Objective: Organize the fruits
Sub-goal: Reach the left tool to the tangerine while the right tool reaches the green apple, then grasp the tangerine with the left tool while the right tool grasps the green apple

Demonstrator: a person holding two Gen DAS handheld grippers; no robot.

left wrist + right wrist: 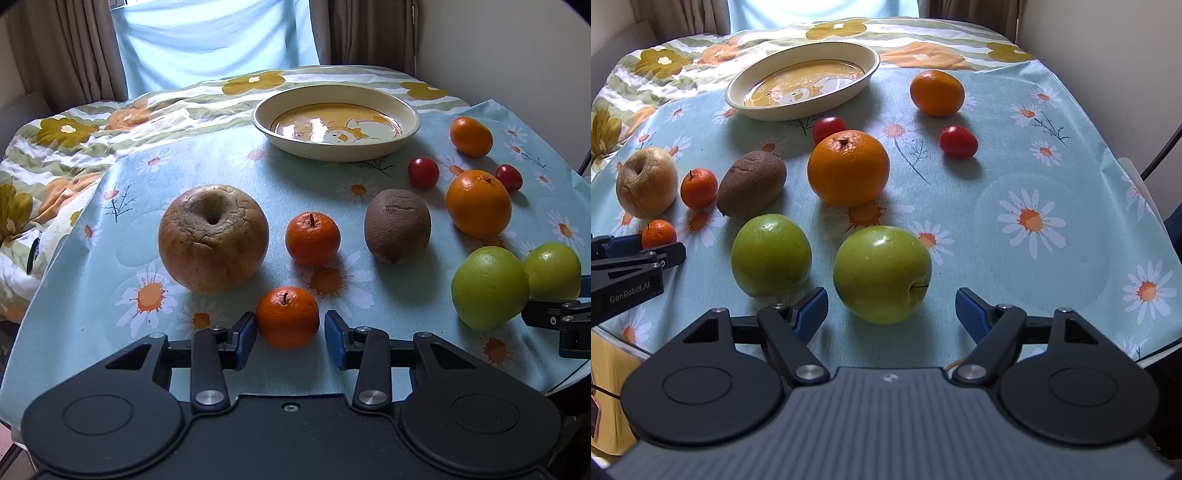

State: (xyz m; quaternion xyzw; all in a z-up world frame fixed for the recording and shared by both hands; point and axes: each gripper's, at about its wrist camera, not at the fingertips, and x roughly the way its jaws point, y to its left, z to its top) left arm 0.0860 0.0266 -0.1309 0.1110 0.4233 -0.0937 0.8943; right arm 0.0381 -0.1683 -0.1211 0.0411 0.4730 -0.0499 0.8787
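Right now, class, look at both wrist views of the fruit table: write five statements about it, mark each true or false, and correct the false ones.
1. The dish holds no fruit. True.
2. The left claw is clamped shut on a small tangerine. False: it is open, one finger on each side, and a gap shows at the right finger.
3. The right claw is open, with a green apple just ahead of it. True.
4. The kiwi lies in the dish. False: it lies on the tablecloth.
5. Only one cherry tomato is on the table. False: there are two, and.
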